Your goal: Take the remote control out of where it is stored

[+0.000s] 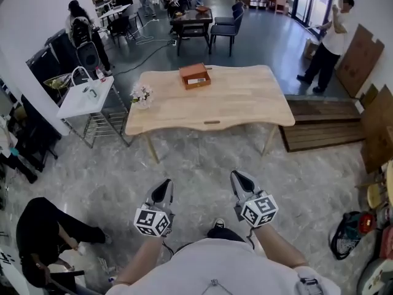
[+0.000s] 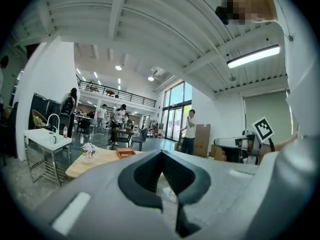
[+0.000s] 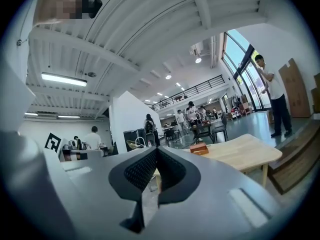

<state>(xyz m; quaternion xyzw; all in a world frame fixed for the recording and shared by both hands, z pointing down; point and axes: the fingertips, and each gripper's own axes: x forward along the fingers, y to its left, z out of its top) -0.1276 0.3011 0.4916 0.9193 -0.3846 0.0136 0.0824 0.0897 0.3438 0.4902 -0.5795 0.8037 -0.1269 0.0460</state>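
Both grippers idle, nothing held. Left gripper [image 1: 164,189]: fingers [image 2: 142,176] closed tip to tip, nothing between them. Right gripper [image 1: 241,180]: fingers [image 3: 140,170] pressed together as well, empty. Both point level toward the bench [image 1: 245,100], which is well apart from me with bare floor between.

Task's thing: an open orange-brown box [image 1: 195,85] sits near the far edge of the bench, left of centre. A slim pale item lies flat inside it. I take that for the remote control [image 1: 196,80], but it's too small to confirm. A small flower vase [image 1: 142,96] stands at the bench's left end, well clear of the box.

Handling, my guess:
- The remote should be light and rigid, with a smooth plastic shell that is somewhat slippery.
- It should tolerate a firm pinch, but I'd keep the pads off the button face.
- I'd take it across the narrow width near mid-length, pads on the two long edges, so it can't pivot.
- It lies flat in a walled box, so finger clearance beside it looks tight and coming in from above seems best.
- The box looks light and may slide or lift with the remote, so I'd pin its wall with the other gripper.
- The fingers need opening before any of this.
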